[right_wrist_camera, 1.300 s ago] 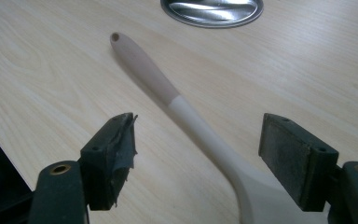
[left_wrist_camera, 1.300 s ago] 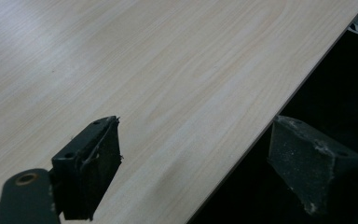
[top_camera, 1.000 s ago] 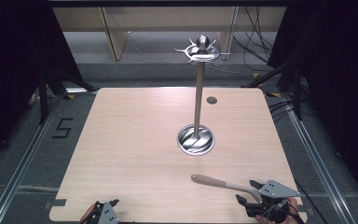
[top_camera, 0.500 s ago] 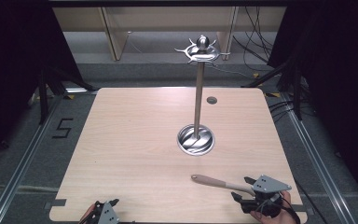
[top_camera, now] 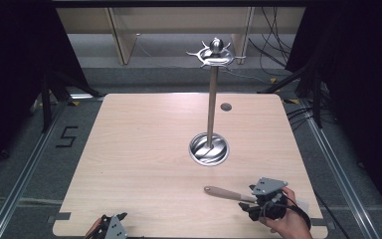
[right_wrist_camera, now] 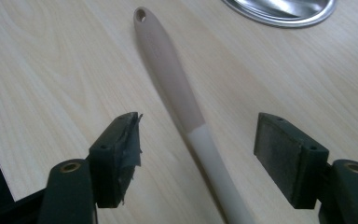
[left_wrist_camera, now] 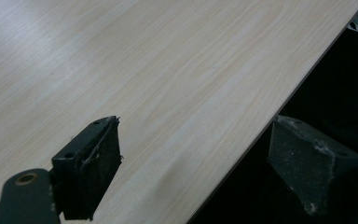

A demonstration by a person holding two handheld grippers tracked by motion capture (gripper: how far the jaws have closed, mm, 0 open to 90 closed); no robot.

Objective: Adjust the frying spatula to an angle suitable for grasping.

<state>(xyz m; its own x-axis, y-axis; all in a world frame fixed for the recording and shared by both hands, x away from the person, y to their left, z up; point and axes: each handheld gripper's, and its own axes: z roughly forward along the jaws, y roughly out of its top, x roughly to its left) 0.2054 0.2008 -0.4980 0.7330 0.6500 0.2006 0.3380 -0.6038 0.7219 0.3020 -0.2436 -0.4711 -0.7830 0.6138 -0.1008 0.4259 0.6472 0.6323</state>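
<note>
Right gripper view is showing a utensil (right_wrist_camera: 177, 88) with a tan handle and paler neck lying flat on the table (right_wrist_camera: 37, 65), its hanging-hole end pointing toward eleven o'clock. The right gripper (right_wrist_camera: 198, 156) is straddling it, jaws closing but not touching. The metal stand (top_camera: 209, 148), with its round dished base, is sitting at twelve o'clock; the left gripper (left_wrist_camera: 196, 161) is gaping over the table's edge.

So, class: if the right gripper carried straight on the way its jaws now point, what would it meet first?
Probably the utensil handle: it lies on the table between the right gripper's open jaws, which have just been closing without touching it. Beyond lies the stand's metal base, though depth is unclear.
</note>
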